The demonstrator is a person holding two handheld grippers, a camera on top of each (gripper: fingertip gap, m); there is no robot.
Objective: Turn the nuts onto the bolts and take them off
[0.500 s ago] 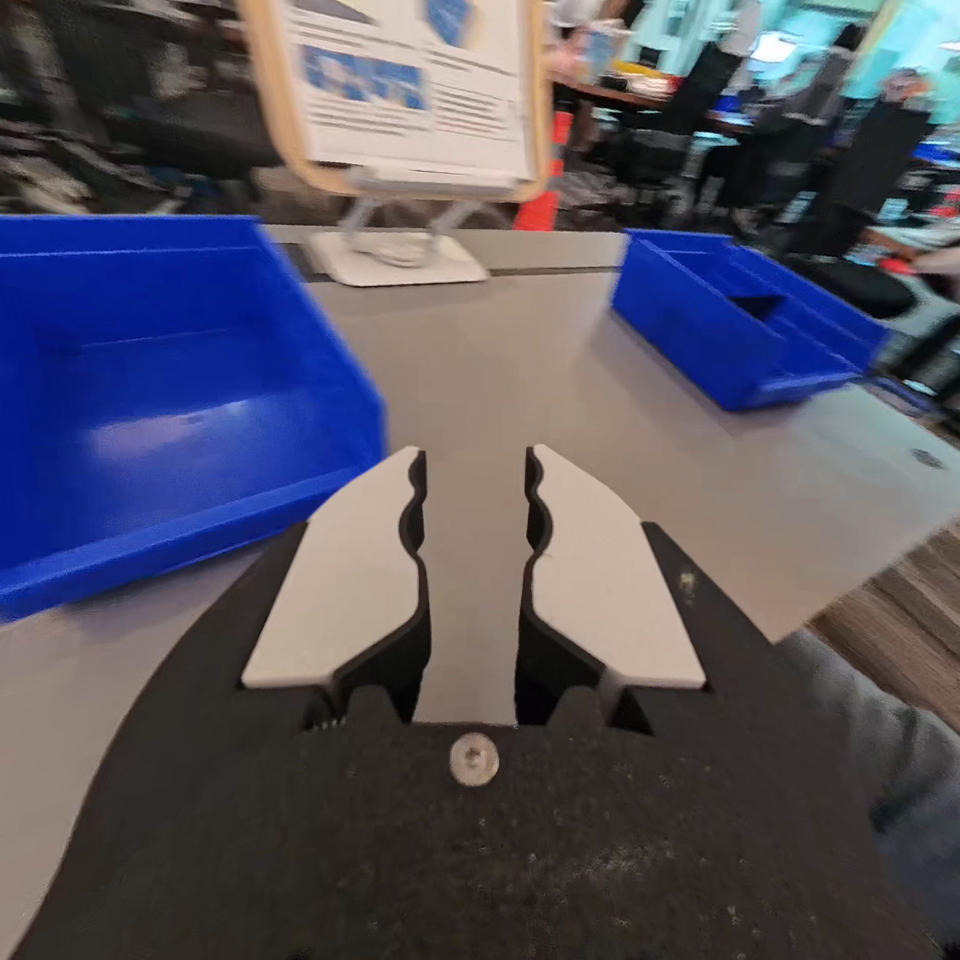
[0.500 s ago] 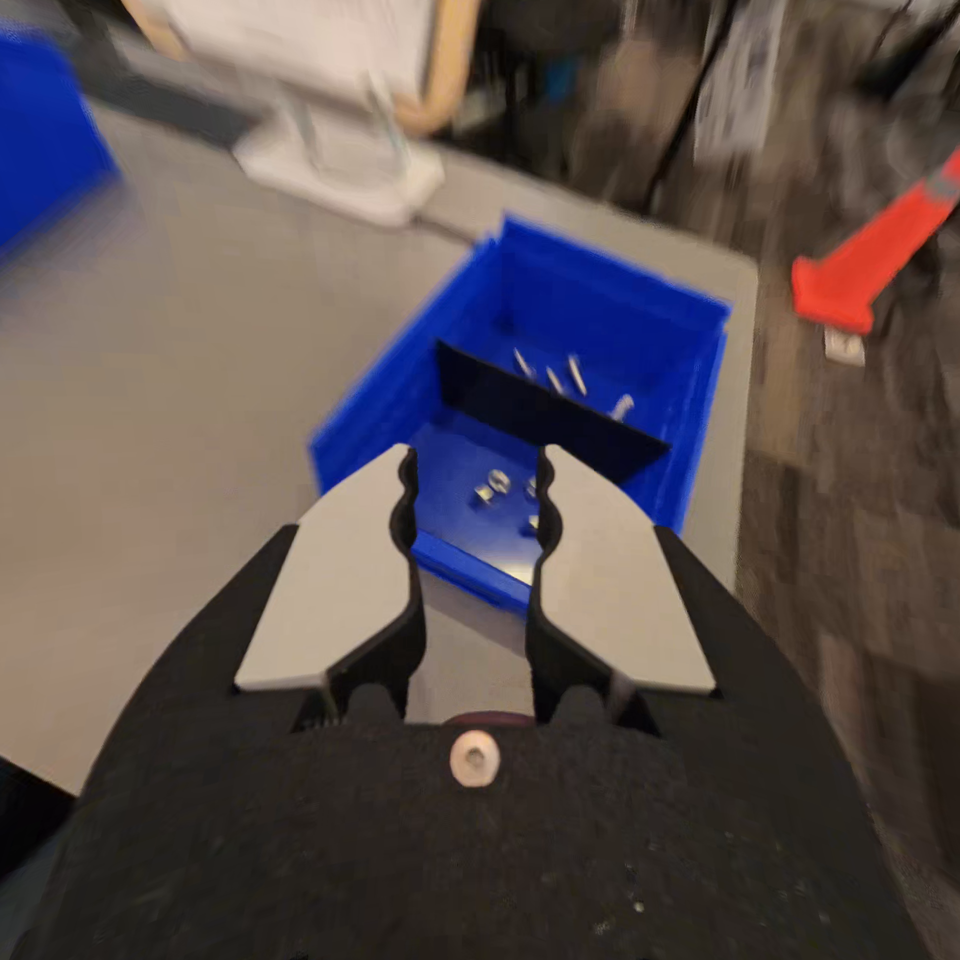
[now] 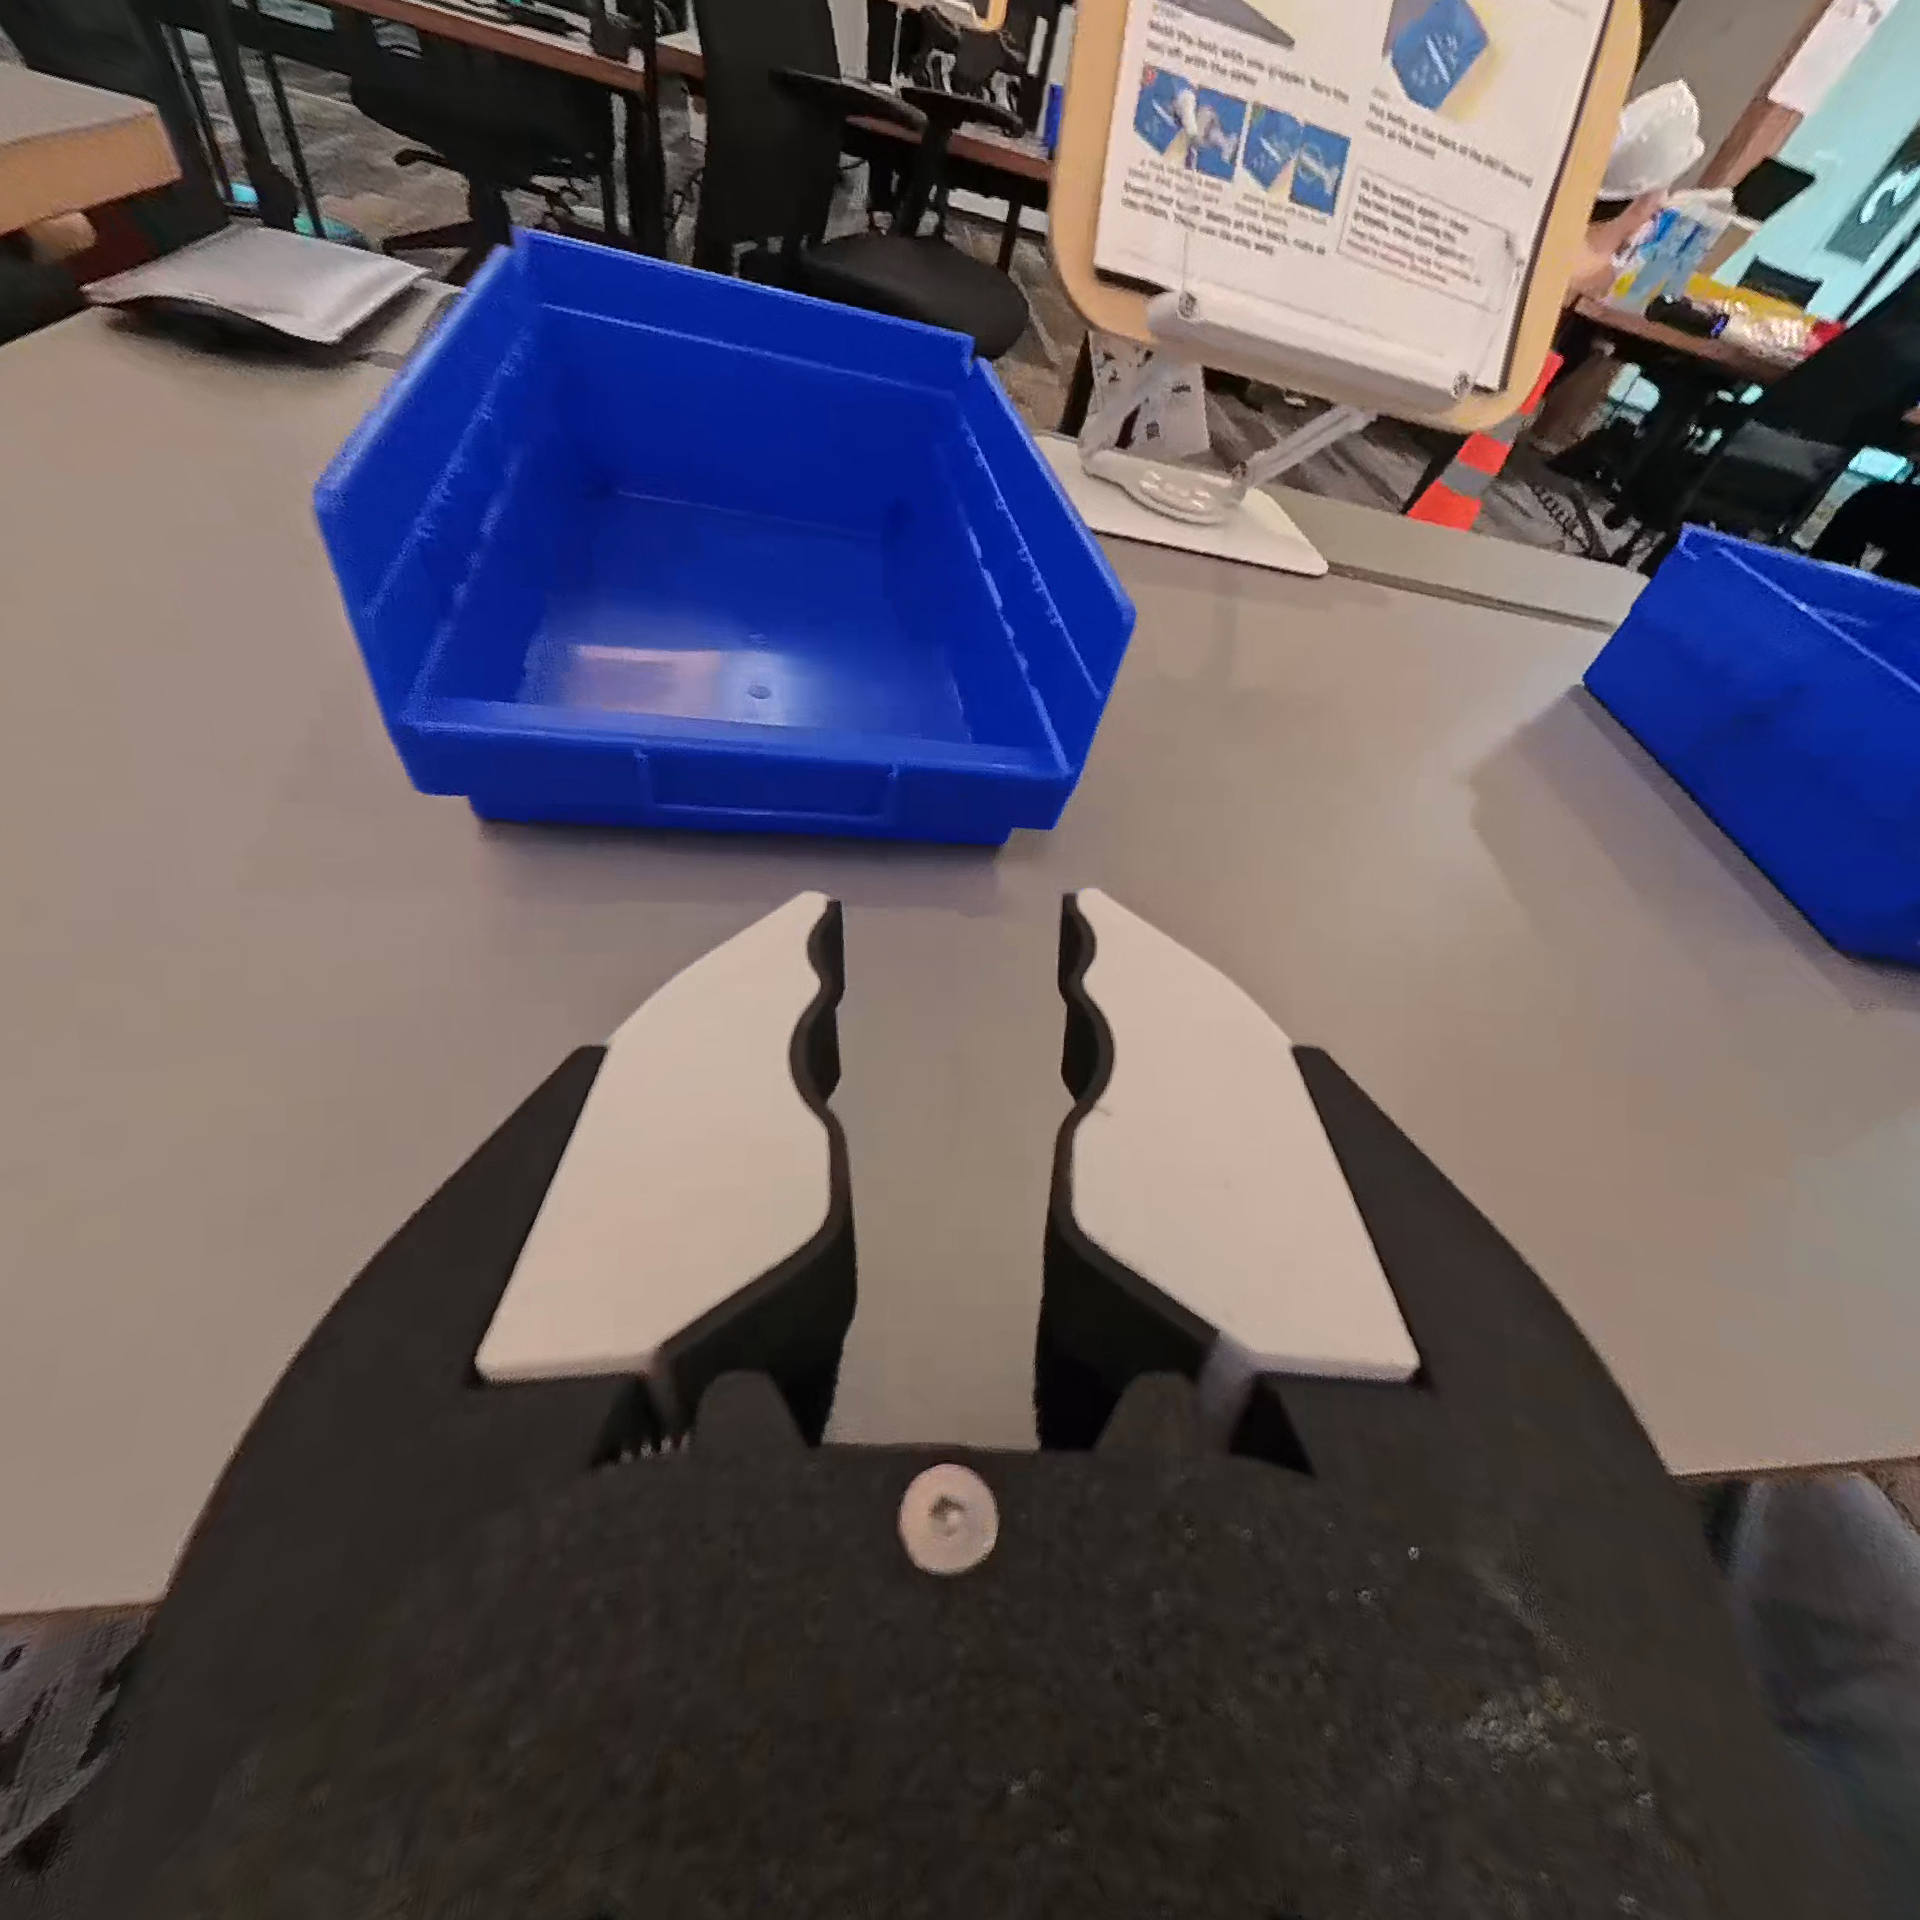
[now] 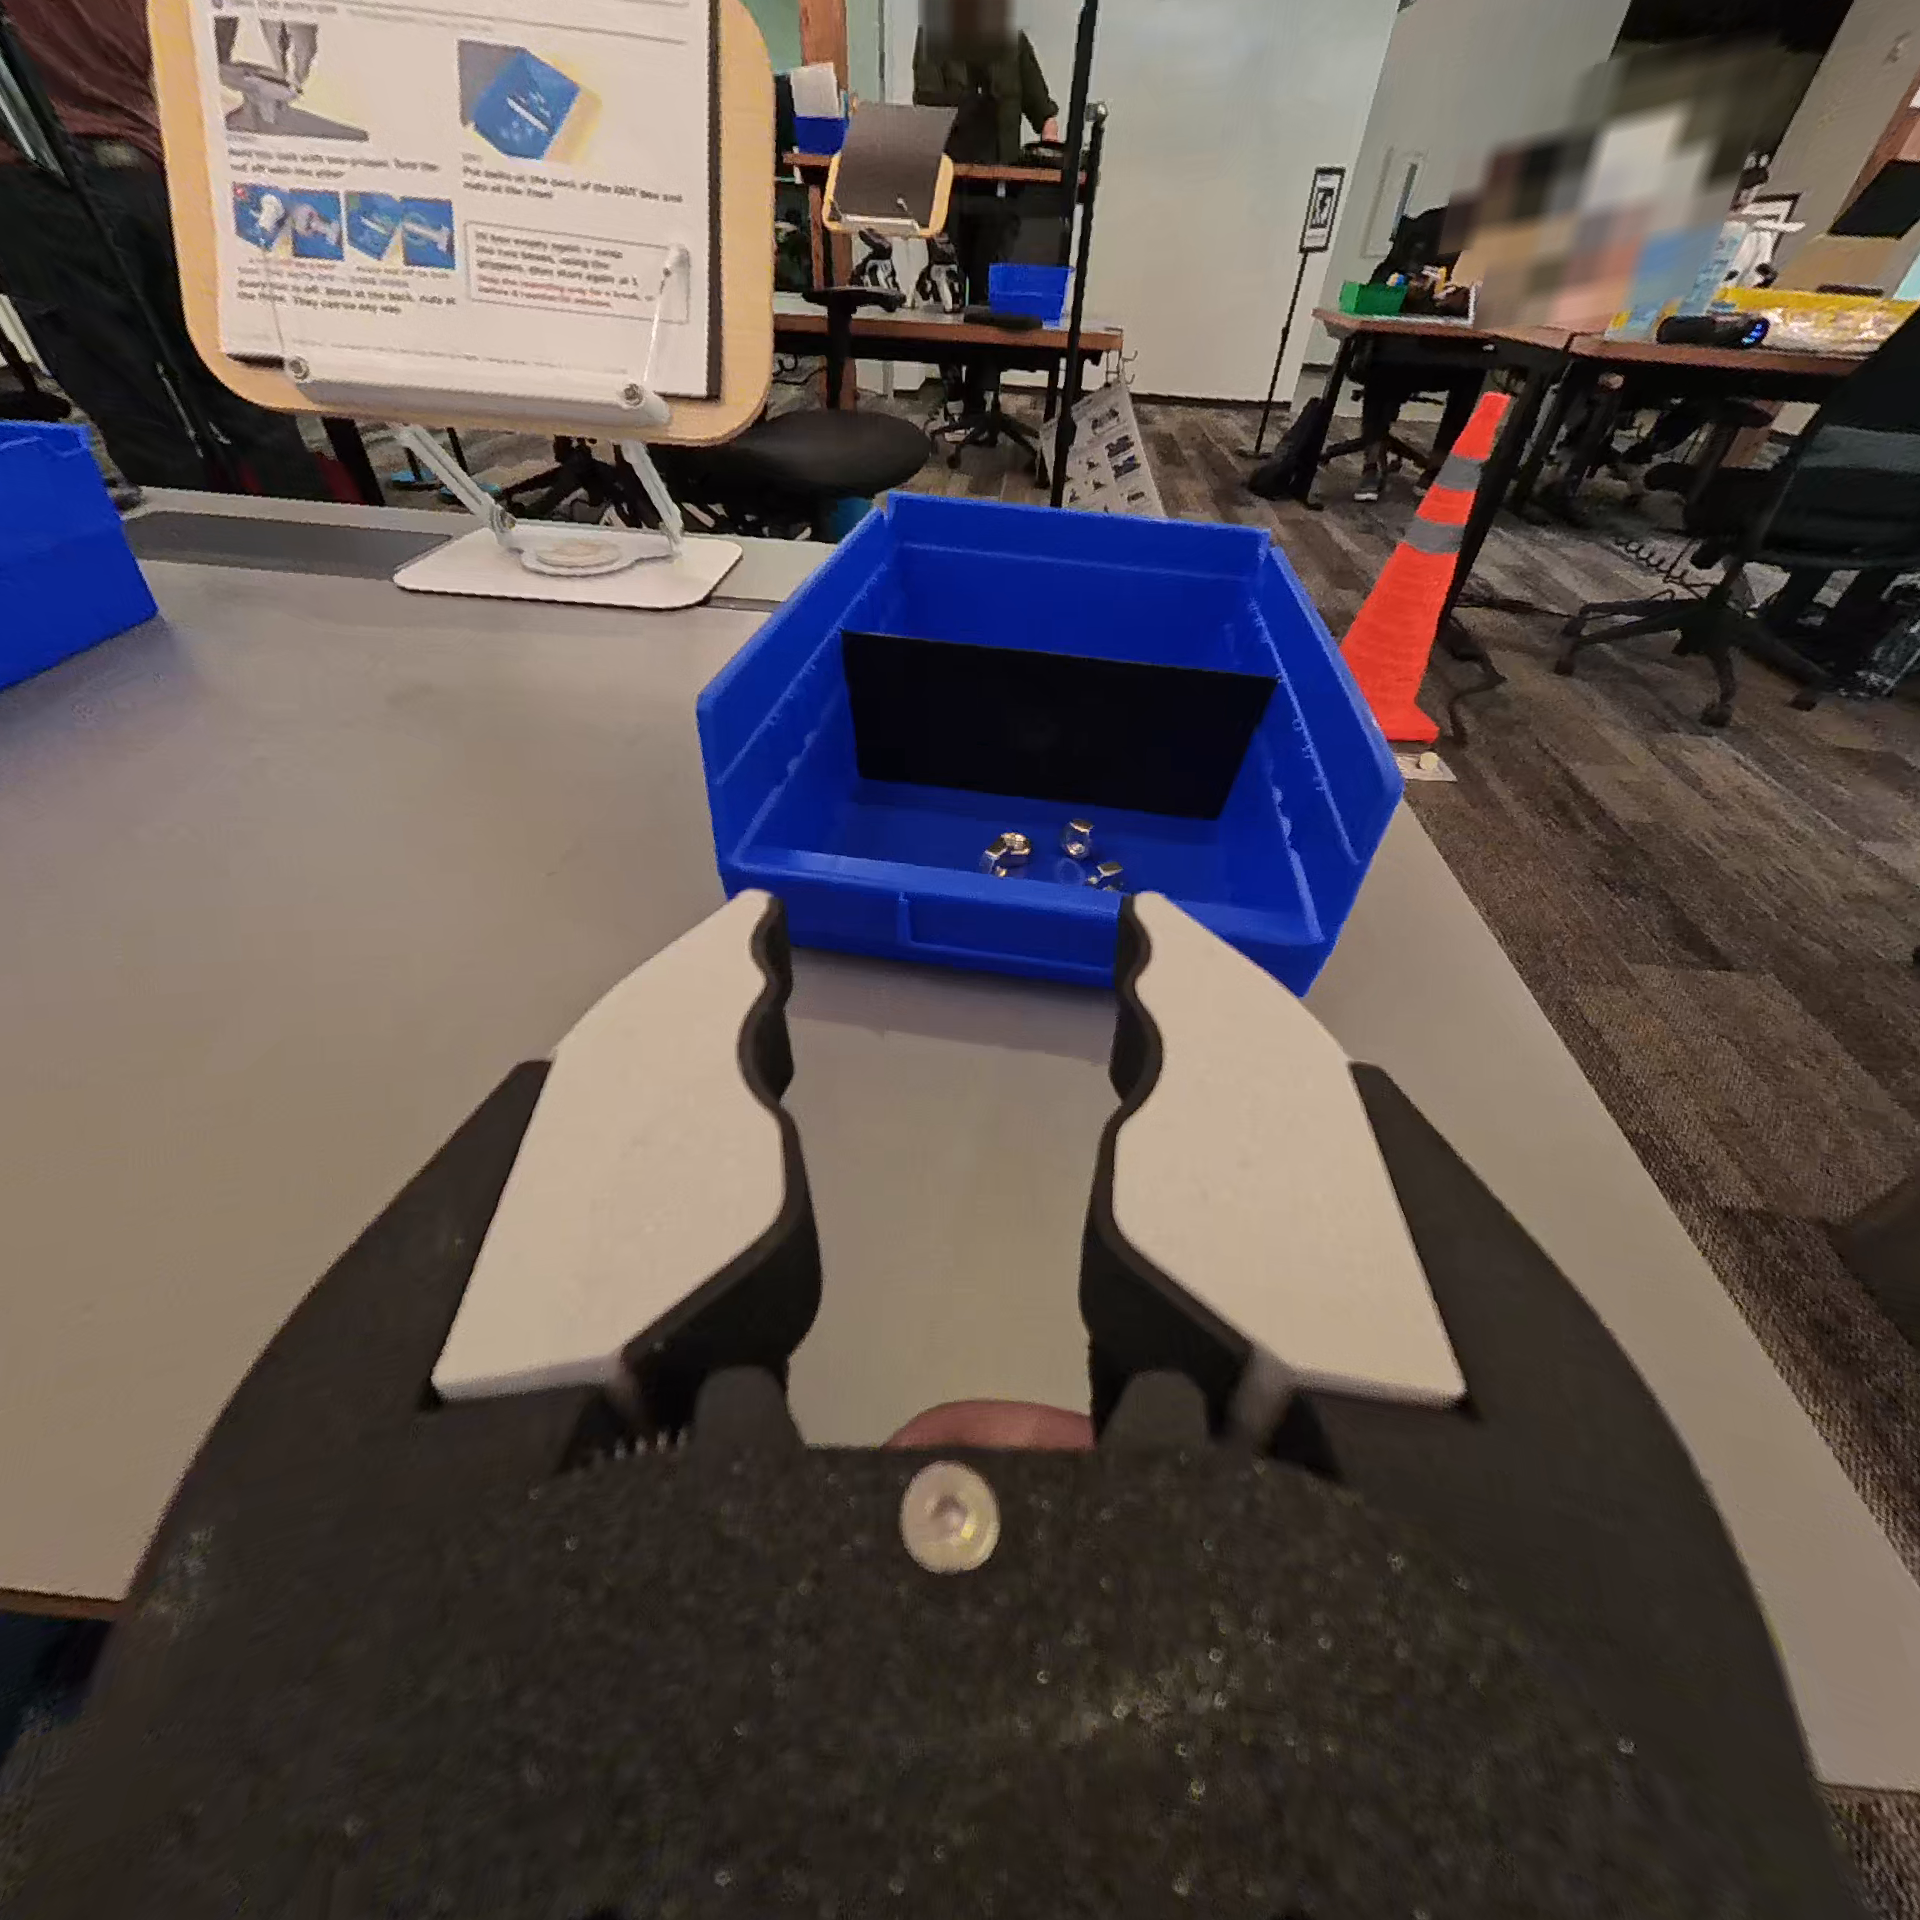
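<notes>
— Left side? 
— Left gripper [image 3: 951, 914] spread, empty, facing an empty bin [image 3: 727, 769].
— Right? 
— Right gripper [image 4: 948, 914] spread, empty; nuts [image 4: 1049, 854] in the divided bin's [image 4: 997, 930] front compartment. Small, hard, likely slippery; pinch across flats.

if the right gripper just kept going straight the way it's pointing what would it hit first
Most likely the low front wall of the blue bin, the one holding the nuts. The right gripper is open and empty, with bare table ahead of it. Depth is unclear.
</notes>
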